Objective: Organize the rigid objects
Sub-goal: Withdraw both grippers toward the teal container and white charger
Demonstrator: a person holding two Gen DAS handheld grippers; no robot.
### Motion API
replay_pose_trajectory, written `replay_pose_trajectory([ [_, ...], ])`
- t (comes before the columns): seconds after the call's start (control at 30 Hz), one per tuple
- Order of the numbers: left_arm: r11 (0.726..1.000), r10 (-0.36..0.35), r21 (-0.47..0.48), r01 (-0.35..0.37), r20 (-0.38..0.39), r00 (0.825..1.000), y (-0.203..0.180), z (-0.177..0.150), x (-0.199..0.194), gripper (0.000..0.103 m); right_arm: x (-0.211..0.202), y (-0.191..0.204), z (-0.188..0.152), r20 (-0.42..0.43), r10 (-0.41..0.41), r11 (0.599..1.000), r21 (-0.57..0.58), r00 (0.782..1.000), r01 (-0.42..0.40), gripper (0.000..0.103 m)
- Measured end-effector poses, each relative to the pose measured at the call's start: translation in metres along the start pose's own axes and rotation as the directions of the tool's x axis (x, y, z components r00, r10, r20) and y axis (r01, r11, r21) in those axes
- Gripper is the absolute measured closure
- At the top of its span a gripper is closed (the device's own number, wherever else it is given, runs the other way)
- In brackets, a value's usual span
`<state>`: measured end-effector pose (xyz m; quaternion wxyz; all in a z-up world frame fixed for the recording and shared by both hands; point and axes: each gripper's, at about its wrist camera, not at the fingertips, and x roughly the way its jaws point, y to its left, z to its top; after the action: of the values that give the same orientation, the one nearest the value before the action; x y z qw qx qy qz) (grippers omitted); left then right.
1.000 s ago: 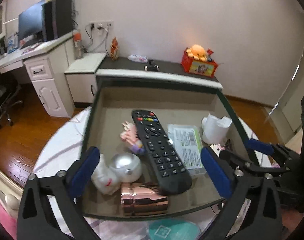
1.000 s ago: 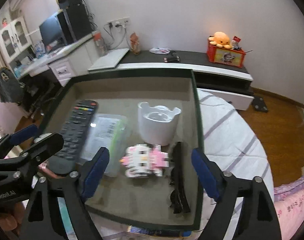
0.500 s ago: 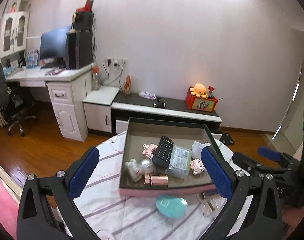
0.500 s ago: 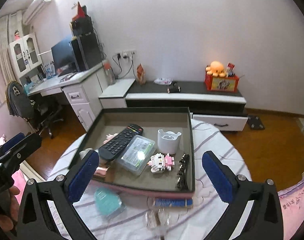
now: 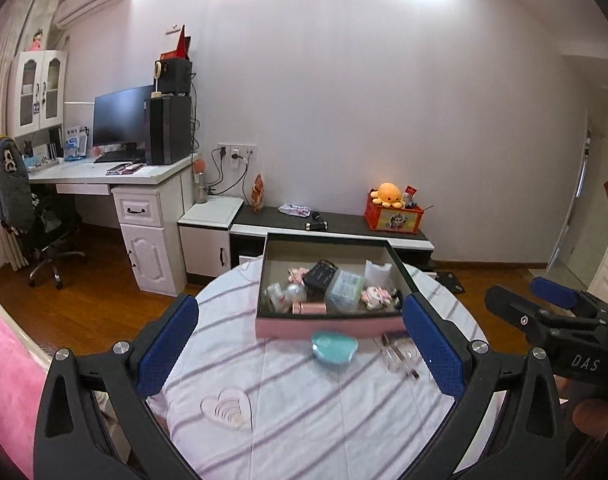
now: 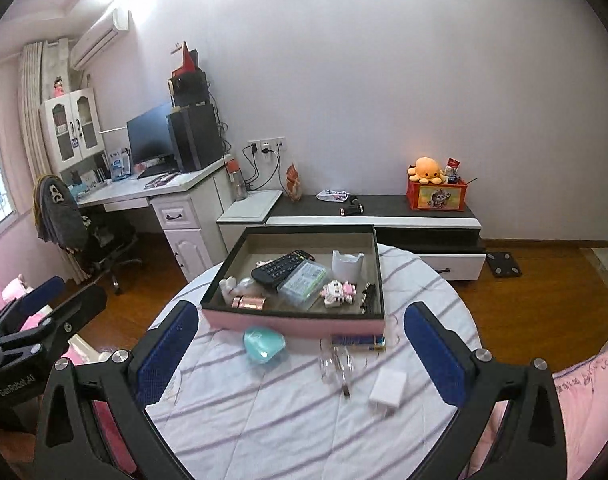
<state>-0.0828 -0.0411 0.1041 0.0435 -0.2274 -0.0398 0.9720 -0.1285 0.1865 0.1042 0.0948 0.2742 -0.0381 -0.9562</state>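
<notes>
I see both of my tools spread wide with nothing between the pads: the left hand-held gripper (image 5: 300, 342) and the right hand-held gripper (image 6: 300, 344). The pink box (image 6: 292, 322) sits on the striped bench (image 6: 272, 412), holding the remote (image 6: 282, 266). A teal case (image 6: 263, 344) and white charger (image 6: 389, 390) lie outside it.

A white cloth with thin purple stripes (image 6: 288, 412), matt and creased, was seen over the round table. A matt black plastic remote control (image 6: 282, 269) and a glossy rose-gold metallic cylinder (image 6: 249, 302) were noted in the pink-sided, cardboard-like box (image 6: 294, 323). A glossy teal plastic case (image 6: 263, 344) and a polished brown wood floor (image 6: 544, 304) were recorded.
</notes>
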Motion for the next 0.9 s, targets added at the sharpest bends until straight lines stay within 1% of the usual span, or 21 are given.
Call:
replay_pose_trajectory([
  [0.2,1.0,0.018,0.004,-0.018,-0.03,0.999,-0.007,-0.033,-0.018,0.0,-0.029,0.001,-0.034,-0.004,-0.019,1.0,-0.002,1.0,0.019,0.0],
  [0.27,0.999,0.036,0.01,-0.036,-0.038,0.999,-0.007,-0.045,-0.024,0.0,-0.035,0.0,-0.047,-0.01,-0.029,1.0,0.0,1.0,0.029,0.0],
  [0.33,0.999,0.032,0.006,-0.032,-0.038,0.999,-0.007,-0.056,-0.029,0.0,-0.039,-0.003,-0.058,-0.015,-0.046,0.999,0.013,0.999,0.046,0.0],
  [0.4,0.999,0.033,0.002,-0.033,-0.039,0.999,-0.007,-0.063,-0.032,0.0,-0.042,-0.004,-0.07,-0.023,-0.045,0.998,0.034,0.999,0.046,0.0],
  [0.5,1.0,0.014,0.012,-0.013,-0.05,0.999,-0.01,-0.077,-0.037,0.0,-0.046,-0.002,-0.085,-0.035,-0.066,0.998,0.014,0.997,0.067,0.0],
  [0.57,0.999,0.017,0.035,-0.015,-0.059,0.998,-0.015,-0.085,-0.038,0.0,-0.045,-0.003,-0.093,-0.05,-0.081,0.997,0.008,0.995,0.082,0.0],
  [0.63,0.999,0.022,0.048,-0.019,-0.065,0.998,-0.018,-0.09,-0.037,0.0,-0.042,-0.008,-0.099,-0.068,-0.067,0.997,0.028,0.995,0.07,0.0],
  [0.7,0.999,0.017,0.045,-0.013,-0.078,0.997,-0.019,-0.093,-0.036,0.0,-0.04,-0.009,-0.101,-0.078,-0.074,0.997,0.031,0.994,0.077,0.0],
  [0.9,0.999,0.02,0.042,-0.017,-0.077,0.997,-0.02,-0.091,-0.035,0.0,-0.04,-0.009,-0.101,-0.077,-0.068,0.997,0.024,0.995,0.07,0.0],
])
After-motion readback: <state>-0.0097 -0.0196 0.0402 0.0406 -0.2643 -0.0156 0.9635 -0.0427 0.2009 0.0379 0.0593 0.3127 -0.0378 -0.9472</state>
